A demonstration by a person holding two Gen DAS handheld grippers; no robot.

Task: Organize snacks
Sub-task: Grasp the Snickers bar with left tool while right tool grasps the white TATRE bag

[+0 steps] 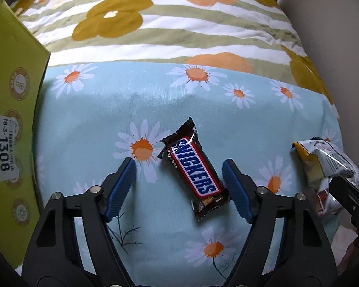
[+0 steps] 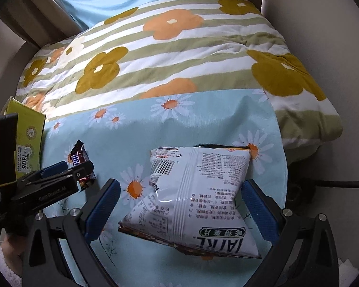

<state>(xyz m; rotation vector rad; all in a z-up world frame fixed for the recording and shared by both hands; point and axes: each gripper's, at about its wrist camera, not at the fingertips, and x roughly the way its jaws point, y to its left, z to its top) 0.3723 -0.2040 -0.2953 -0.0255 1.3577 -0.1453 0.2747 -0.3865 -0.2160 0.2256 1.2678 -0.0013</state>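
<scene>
A brown Snickers bar (image 1: 195,171) lies on the blue daisy sheet (image 1: 88,124), between the blue pads of my open left gripper (image 1: 179,167), nearer the right pad and apart from both. In the right wrist view the bar (image 2: 80,156) shows half hidden behind the left gripper (image 2: 67,169). A white chip bag (image 2: 193,196) lies back side up between the pads of my open right gripper (image 2: 180,186), touching neither pad clearly. The bag (image 1: 323,160) also shows at the right edge of the left wrist view, with the right gripper's body beside it.
A green cardboard box (image 1: 9,95) stands at the left edge of the sheet; it also shows in the right wrist view (image 2: 27,129). A striped flower quilt (image 1: 167,24) is piled behind. The bed's right edge drops to a cable (image 2: 342,183) and the wall.
</scene>
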